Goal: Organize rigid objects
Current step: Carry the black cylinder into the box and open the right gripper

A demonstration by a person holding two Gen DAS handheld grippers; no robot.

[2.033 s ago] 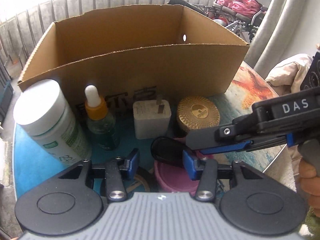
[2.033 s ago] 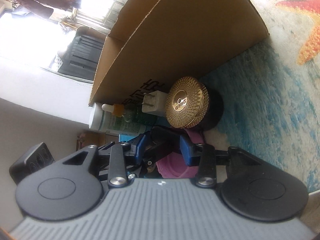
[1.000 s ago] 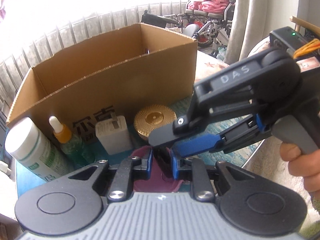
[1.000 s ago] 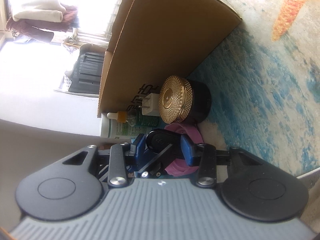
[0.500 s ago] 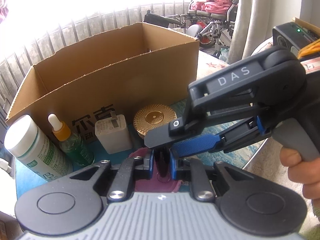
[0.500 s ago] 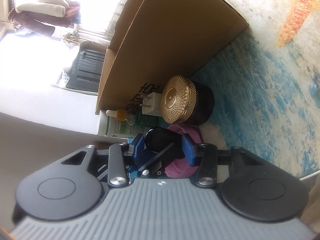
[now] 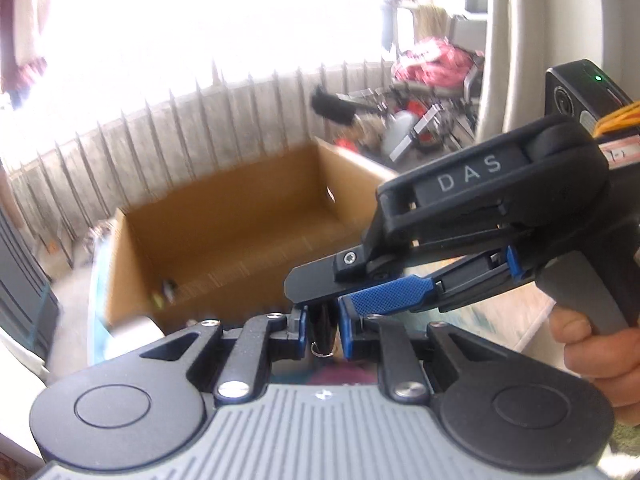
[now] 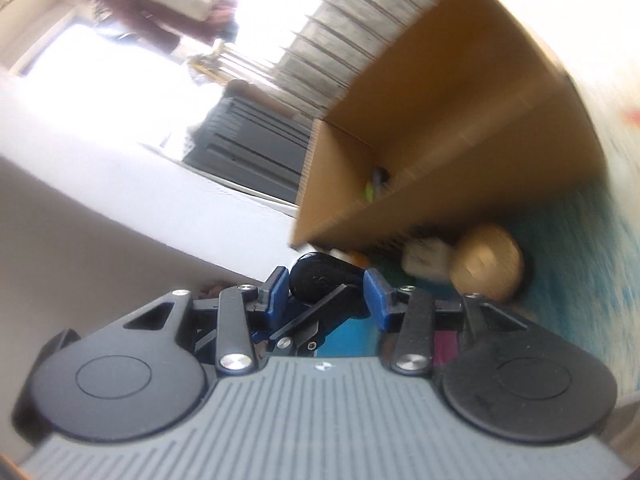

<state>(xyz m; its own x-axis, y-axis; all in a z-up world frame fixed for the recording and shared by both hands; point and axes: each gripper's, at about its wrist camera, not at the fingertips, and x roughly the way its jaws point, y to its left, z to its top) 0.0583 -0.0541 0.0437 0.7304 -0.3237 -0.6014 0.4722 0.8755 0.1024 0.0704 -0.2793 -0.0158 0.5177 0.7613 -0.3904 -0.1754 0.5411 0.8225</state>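
Observation:
My left gripper [image 7: 323,328] is shut on a thin black object [image 7: 322,330] with a small metal ring, held edge-on above the table. My right gripper [image 8: 326,290] crosses in from the right and its blue pads bracket the same black object [image 8: 318,278], whose rounded end shows between them; it shows in the left wrist view [image 7: 352,298] too. The open cardboard box [image 7: 224,232] stands just beyond, with a small dark and green item [image 7: 166,292] in its left corner. The box [image 8: 460,132] also fills the right wrist view.
On the blue patterned table [image 8: 568,280] in front of the box stand a gold-lidded jar [image 8: 486,268], a white charger [image 8: 426,260] and a white bottle top [image 7: 134,326]. A pink item [image 7: 340,378] lies below the grippers. A railing runs behind the box.
Both grippers have lifted together with the black object, off the pink item and up to box-rim height. The box interior has come into view. The frames are now motion-blurred.

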